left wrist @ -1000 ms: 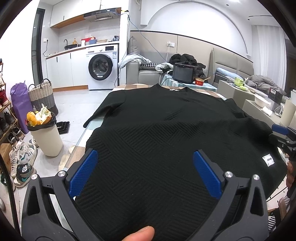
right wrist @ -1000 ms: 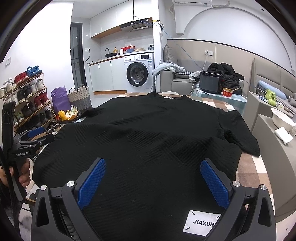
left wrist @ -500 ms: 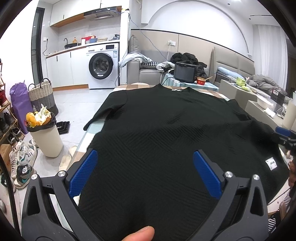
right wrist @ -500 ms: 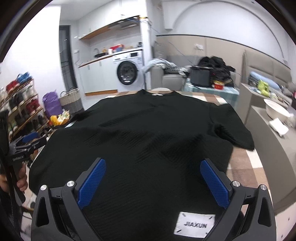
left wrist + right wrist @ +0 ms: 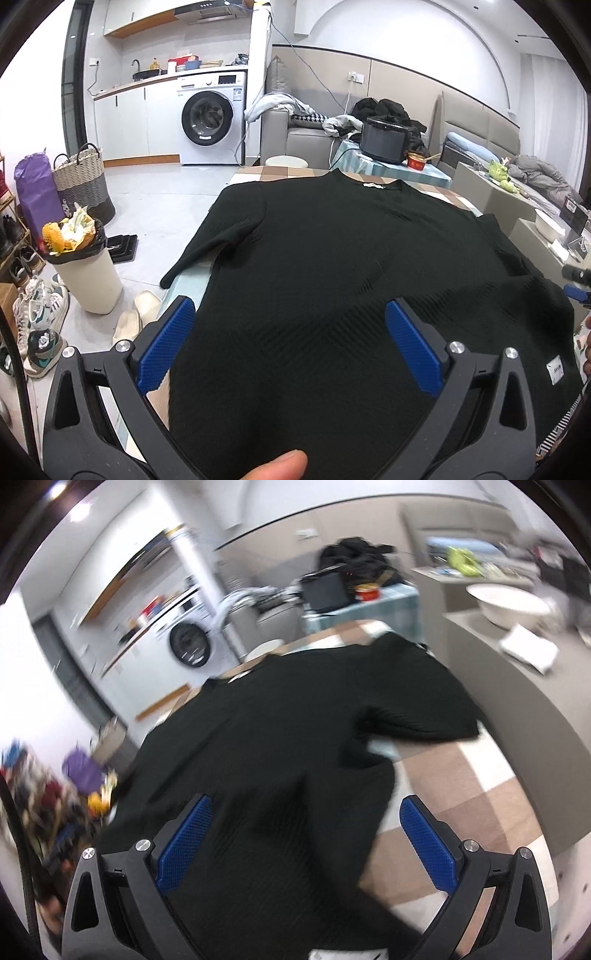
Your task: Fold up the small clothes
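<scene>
sweater [image 5: 332, 280] between spread left gripper [image 5: 291, 343] pads

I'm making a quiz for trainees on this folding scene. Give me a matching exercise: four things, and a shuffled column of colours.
Things:
1. sweater
2. washing machine
3. bag beside the basket
4. pads of the left tool

Colours:
A. purple
B. blue
C. black
D. white

Pairs: 1-C, 2-D, 3-A, 4-B
</scene>
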`<state>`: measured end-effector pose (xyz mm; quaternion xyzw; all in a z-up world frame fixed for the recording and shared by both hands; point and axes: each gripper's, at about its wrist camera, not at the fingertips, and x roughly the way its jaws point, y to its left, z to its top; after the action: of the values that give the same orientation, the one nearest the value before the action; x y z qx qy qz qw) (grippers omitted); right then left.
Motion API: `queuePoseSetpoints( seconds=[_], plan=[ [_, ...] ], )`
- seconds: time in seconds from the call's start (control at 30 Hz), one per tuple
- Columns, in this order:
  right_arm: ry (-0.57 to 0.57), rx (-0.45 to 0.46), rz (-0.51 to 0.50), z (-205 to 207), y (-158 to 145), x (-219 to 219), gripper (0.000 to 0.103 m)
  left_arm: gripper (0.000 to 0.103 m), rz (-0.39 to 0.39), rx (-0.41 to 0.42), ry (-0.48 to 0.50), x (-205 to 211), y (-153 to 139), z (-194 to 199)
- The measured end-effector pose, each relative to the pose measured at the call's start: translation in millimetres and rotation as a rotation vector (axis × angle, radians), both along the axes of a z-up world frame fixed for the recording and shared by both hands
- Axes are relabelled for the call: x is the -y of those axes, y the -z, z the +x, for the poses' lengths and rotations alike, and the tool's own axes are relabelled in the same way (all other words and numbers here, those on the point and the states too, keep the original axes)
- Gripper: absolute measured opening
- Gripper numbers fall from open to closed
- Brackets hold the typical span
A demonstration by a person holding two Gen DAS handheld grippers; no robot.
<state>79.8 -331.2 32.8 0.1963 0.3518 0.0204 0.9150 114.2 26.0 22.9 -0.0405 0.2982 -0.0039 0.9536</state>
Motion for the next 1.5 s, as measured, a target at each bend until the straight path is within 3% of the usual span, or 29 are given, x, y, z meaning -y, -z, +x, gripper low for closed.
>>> queuePoseSetpoints(
  seconds=[0.2, 0.3, 0.53, 0.63, 0.73, 0.8, 0.83, 0.87, 0.9, 1.03, 1.17, 1.23, 1.33, 1.5],
  plan=[
    [0.115, -0.074, 0.163, 34, 15, 54, 0.083, 0.103, -0.005, -0.023, 0.014, 2, 10, 49],
    [0.193, -0.104, 0.150, 49, 22, 79, 0.083, 0.103, -0.013, -0.018, 0.016, 0, 11, 67],
    [0.336, -0.187, 0.249, 70, 49, 134, 0.074, 0.103, -0.009, -0.015, 0.004, -4, 12, 88],
    [0.361, -0.190, 0.179, 76, 46, 137, 0.073, 0.103, -0.005, -0.019, 0.000, -4, 14, 96],
    [0.367, -0.201, 0.100, 89, 45, 137, 0.058, 0.103, -0.012, -0.025, 0.005, -4, 19, 100],
    [0.364, -0.229, 0.038, 100, 45, 133, 0.037, 0.102, -0.010, -0.030, 0.010, -3, 22, 102],
    [0.358, -0.240, 0.022, 104, 45, 132, 0.030, 0.102, -0.010, -0.029, 0.011, -4, 25, 99],
    [0.351, -0.258, -0.018, 110, 45, 130, 0.017, 0.103, -0.009, -0.030, 0.012, -4, 25, 99],
    [0.346, -0.262, -0.043, 113, 45, 128, 0.014, 0.103, -0.008, -0.033, 0.013, -4, 27, 102],
    [0.320, -0.200, -0.111, 117, 24, 118, 0.013, 0.103, -0.016, -0.032, 0.005, -5, 32, 99],
    [0.260, -0.041, -0.096, 122, -21, 105, 0.013, 0.103, -0.036, -0.036, 0.010, -9, 35, 97],
    [0.158, 0.071, -0.042, 128, -46, 86, 0.013, 0.102, -0.047, -0.038, 0.012, -12, 36, 94],
    [0.005, 0.135, -0.022, 148, -66, 42, 0.013, 0.102, -0.059, -0.042, 0.014, -15, 36, 93],
    [-0.260, 0.061, -0.026, 187, -49, -42, 0.016, 0.103, -0.064, -0.037, 0.014, -18, 35, 88]
  ],
)
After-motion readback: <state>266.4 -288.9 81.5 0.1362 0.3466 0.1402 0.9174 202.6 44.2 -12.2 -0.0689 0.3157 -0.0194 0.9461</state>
